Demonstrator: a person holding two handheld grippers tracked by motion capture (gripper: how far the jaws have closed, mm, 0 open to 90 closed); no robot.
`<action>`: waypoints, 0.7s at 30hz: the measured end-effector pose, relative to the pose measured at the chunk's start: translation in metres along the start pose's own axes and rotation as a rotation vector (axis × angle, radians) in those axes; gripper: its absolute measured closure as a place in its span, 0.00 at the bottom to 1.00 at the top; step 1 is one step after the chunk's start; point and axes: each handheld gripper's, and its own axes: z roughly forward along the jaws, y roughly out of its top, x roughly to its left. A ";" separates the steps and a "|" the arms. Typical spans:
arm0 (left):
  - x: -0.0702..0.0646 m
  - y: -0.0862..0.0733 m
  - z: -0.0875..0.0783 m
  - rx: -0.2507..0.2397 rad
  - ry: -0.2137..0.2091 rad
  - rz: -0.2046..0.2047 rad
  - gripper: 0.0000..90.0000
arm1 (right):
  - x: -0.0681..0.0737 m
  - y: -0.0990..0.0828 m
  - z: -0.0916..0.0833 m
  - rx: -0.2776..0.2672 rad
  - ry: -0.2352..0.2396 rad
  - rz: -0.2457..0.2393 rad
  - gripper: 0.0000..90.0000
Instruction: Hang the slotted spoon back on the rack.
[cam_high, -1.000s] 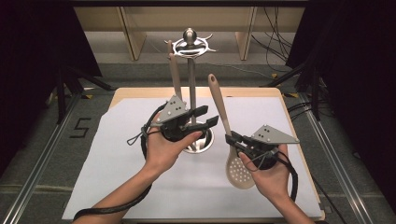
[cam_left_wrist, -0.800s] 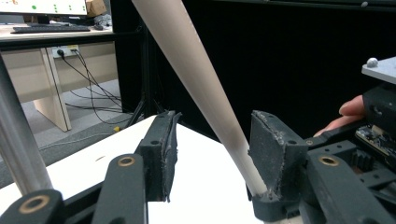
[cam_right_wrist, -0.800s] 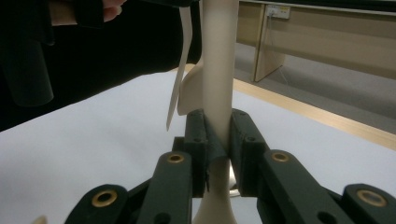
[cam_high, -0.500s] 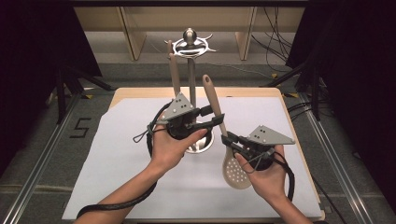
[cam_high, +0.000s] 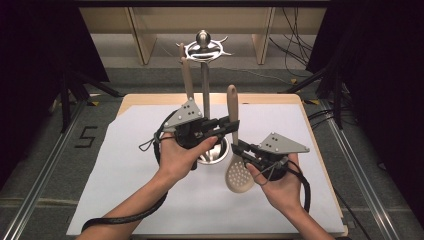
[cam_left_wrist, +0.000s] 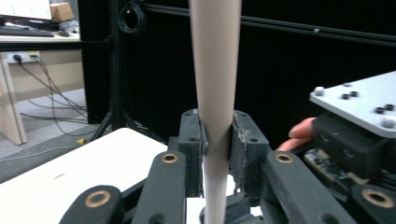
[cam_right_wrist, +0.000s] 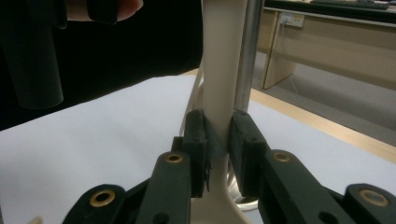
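Now my left gripper (cam_high: 231, 125) has just been closing and clamps the slotted spoon's (cam_high: 238, 172) handle, upright beside the rack pole (cam_high: 205, 90) over the white sheet (cam_high: 125, 175). My right gripper (cam_high: 240, 148) pinches its neck, jaws easing slightly.

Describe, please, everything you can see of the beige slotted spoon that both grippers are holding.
The beige slotted spoon looks like matte plastic: a long, smooth handle that widens toward a rounded top end, and an oval bowl pierced with many small holes. It stands nearly upright above the white paper, bowl downward, beside the shiny metal utensil stand. The left gripper clamps the handle's middle, its jaws having just been closing on it; the right gripper clamps lower, just above the bowl.
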 end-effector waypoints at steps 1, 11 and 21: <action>0.001 0.000 -0.001 0.001 0.002 0.002 0.84 | 0.000 0.002 0.001 -0.012 0.011 -0.017 0.79; 0.023 0.003 -0.015 0.017 -0.006 0.041 0.84 | -0.016 -0.003 -0.018 -0.051 -0.023 -0.005 0.62; 0.031 0.014 -0.027 0.002 0.004 0.068 0.84 | -0.071 -0.035 -0.032 0.003 -0.186 0.110 0.62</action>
